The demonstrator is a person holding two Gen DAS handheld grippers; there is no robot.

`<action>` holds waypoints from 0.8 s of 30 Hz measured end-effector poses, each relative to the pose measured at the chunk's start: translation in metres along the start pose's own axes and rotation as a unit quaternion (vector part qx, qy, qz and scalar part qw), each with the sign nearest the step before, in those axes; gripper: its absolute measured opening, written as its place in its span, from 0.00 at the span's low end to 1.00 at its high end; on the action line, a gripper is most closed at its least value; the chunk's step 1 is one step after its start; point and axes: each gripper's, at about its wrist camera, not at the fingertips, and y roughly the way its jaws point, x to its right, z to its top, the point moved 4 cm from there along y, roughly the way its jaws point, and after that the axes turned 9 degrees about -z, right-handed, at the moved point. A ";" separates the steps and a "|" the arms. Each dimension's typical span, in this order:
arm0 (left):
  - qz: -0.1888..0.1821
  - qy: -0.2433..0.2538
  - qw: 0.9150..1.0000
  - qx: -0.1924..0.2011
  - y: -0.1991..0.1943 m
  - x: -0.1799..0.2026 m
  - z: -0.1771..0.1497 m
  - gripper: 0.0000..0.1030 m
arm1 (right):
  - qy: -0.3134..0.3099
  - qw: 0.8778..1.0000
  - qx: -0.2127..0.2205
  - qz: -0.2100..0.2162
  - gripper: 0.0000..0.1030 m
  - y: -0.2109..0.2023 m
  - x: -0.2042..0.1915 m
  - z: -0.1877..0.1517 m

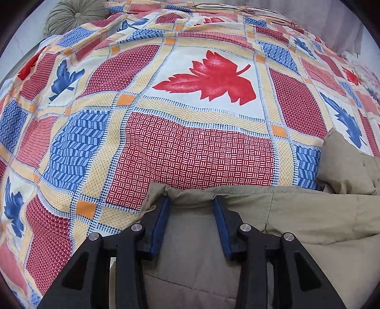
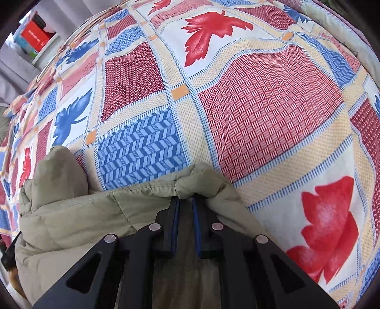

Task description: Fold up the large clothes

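Observation:
An olive padded jacket (image 1: 308,225) lies on a patchwork bedspread (image 1: 201,152) with red and blue leaf prints. My left gripper (image 1: 192,200) points steeply down, its blue pads (image 1: 161,225) pressed on a thick fold of the jacket's edge near its left corner. In the right wrist view the same jacket (image 2: 83,214) fills the lower left. My right gripper (image 2: 185,199) is nearly fully shut on a bunched corner of the fabric (image 2: 201,180). A puffy part of the jacket (image 2: 59,171) bulges up to the left of it.
The bedspread (image 2: 273,114) stretches far beyond both grippers with shallow wrinkles. A round green cushion (image 1: 73,15) sits at its far left corner. A shelf with a red box (image 2: 35,35) stands past the bed's far edge, beside grey curtains.

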 end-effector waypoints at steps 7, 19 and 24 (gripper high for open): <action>0.017 0.005 1.000 -0.014 -0.043 -0.006 -0.008 0.44 | -0.010 1.000 -0.006 -0.027 0.15 -0.021 -0.006 -0.001; 0.006 0.003 0.999 -0.043 -0.108 -0.017 -0.050 0.78 | -0.005 1.000 0.016 -0.003 0.35 -0.099 -0.014 -0.057; -0.004 0.000 0.998 -0.060 -0.119 -0.019 -0.069 0.78 | -0.003 1.000 0.001 0.020 0.35 -0.118 -0.032 -0.091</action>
